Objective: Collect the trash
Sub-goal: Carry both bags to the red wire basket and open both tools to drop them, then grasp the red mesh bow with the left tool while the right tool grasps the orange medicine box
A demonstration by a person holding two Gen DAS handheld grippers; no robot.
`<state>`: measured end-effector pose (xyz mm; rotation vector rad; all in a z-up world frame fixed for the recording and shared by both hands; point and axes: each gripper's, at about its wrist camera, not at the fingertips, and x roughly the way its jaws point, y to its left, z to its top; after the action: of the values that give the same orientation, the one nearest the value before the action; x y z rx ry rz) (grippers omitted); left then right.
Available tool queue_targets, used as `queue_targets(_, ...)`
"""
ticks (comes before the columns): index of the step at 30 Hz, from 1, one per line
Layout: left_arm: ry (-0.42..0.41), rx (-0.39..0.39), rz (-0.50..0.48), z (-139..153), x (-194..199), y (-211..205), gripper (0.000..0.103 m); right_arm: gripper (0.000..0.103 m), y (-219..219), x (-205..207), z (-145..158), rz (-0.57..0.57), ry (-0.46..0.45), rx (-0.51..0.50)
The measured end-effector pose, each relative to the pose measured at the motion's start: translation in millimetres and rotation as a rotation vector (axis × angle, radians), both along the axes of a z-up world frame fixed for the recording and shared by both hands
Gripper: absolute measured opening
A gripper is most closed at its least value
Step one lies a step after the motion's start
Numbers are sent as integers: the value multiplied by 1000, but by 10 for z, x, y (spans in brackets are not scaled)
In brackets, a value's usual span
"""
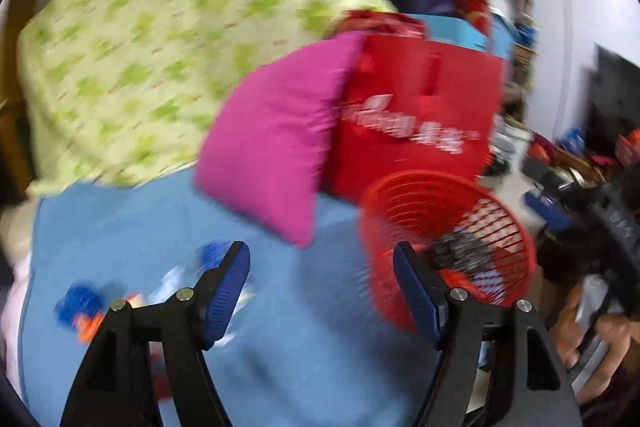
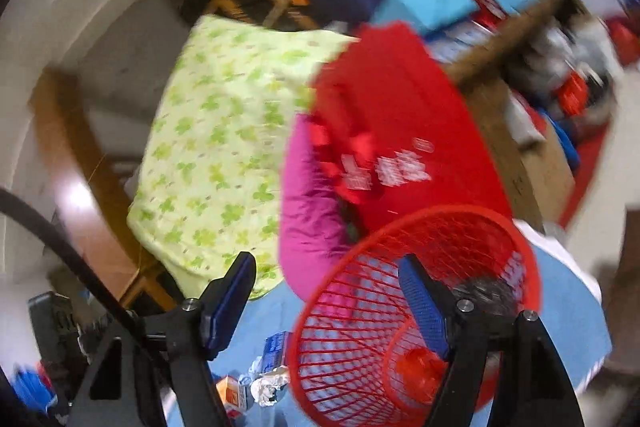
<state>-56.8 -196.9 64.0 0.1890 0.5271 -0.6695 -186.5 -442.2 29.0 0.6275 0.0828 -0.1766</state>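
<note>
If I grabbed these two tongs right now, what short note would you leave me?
Left tongs: open, nothing between them.
Right tongs: open, empty, at the rim of the red basket.
The basket lies tipped on the blue cover, beside the pink cushion and red bag.
Done: some dark crumpled trash is already inside the basket.
Left: loose wrappers and a foil ball on the blue cover by the basket's mouth, plus blurred blue and orange scraps.

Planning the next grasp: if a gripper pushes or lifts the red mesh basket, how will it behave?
The red mesh basket looks like thin open plastic lattice, so probably light and easy to shove. It already appears tilted on the soft blue cloth, so likely tips or rolls. The wall may flex when pinched.
</note>
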Motion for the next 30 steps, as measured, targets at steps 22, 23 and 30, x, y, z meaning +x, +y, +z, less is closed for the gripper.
queue_targets(22, 207, -42, 553, -1150, 503, 2542, 76, 77, 2104, 1692, -653, 437, 450, -217)
queue_targets(23, 215, -47, 547, -1162, 519, 2560, 76, 77, 2148, 1750, -724, 428, 492, -224)
queue_targets(30, 252, -88, 463, -1182, 663, 2375, 76, 76, 2202, 2070, -924, 432, 571, -209)
